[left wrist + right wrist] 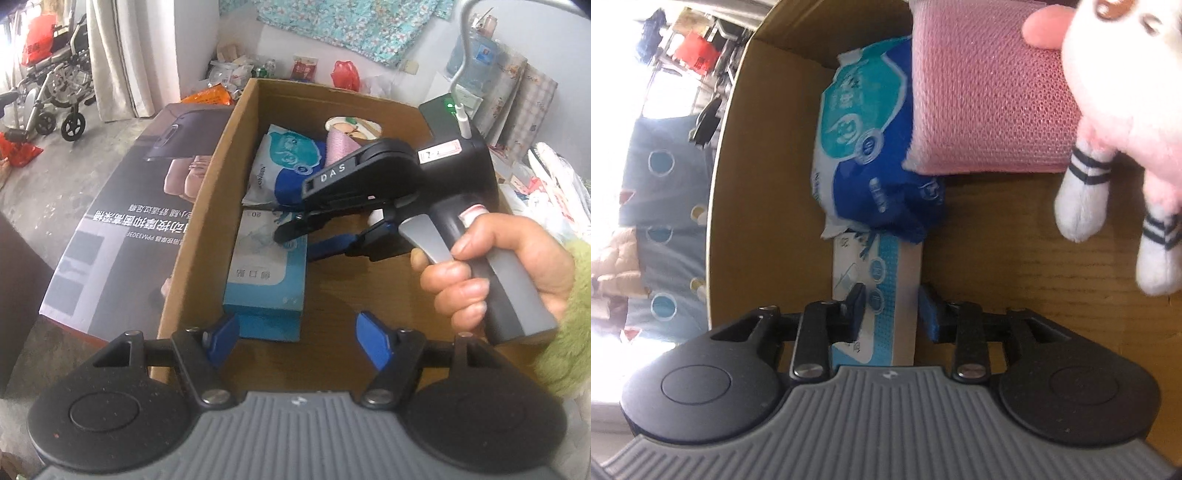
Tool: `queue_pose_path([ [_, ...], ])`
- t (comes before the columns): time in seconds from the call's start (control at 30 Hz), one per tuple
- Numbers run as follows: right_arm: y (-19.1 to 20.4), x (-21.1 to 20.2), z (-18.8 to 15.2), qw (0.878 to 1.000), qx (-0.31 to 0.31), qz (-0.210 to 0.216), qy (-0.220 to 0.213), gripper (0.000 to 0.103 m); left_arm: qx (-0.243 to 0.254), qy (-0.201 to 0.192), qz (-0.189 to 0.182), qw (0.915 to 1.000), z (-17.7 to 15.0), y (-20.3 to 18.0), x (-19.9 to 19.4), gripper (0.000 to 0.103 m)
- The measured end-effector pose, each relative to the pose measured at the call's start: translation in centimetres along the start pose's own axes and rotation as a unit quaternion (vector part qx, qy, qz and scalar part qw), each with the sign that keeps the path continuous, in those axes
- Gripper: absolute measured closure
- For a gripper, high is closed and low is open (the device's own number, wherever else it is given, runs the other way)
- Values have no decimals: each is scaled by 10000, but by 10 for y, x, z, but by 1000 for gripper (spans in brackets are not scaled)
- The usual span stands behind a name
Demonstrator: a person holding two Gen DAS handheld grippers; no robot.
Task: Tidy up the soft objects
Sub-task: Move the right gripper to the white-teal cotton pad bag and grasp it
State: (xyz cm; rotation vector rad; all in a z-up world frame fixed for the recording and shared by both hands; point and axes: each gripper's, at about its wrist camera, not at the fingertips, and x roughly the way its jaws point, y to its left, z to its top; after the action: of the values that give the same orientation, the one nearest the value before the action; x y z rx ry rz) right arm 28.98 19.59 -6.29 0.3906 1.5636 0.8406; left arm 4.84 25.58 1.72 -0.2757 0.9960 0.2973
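Observation:
An open cardboard box (207,206) holds the soft things. A light-blue carton of masks (266,280) lies along its left wall. Behind it are a blue and teal wipes pack (284,166), a pink mesh sponge (340,147) and a plush toy (354,127). My left gripper (297,339) hovers open over the box's near end, holding nothing. A hand (480,266) holds my right gripper (299,242) down over the carton. In the right wrist view the mask carton (886,266) lies between the right gripper's (894,312) fingers, with a gap at the right pad. The wipes pack (864,147), sponge (990,92) and plush toy (1108,147) lie beyond.
A large printed appliance carton (122,229) lies flat beside the box on the left. A wheelchair (55,96) stands on the floor far left. Bags and packets (546,192) pile up at the right. The box's brown bottom (369,280) is bare on its right half.

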Motion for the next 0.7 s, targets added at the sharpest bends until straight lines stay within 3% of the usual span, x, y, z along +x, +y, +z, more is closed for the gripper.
queue_pose_path([
  [0.03, 1, -3, -1, 10000, -27, -9, -5, 51, 26, -48, -11, 10000, -1, -3, -3, 28],
  [0.13, 5, -33, -11, 9996, -239, -4, -175, 46, 136, -285, -60, 9995, -3, -12, -17, 23],
  [0.3, 7, -116, -37, 9927, -627, 745, -714, 39, 285, -829, -280, 9958, -16, -31, -47, 11],
  [0.47, -25, -226, -94, 9717, -1169, 1425, -1478, 23, 509, -1413, -683, 9863, -43, -67, -79, 5],
  [0.63, -90, -331, -148, 9581, -1300, 1049, -2326, 19, 890, -1867, -1307, 9696, -73, -120, -98, 0],
  [0.7, -120, -366, -174, 9497, -1162, 810, -2792, 18, 1042, -1863, -1573, 9642, -80, -143, -96, 0],
])
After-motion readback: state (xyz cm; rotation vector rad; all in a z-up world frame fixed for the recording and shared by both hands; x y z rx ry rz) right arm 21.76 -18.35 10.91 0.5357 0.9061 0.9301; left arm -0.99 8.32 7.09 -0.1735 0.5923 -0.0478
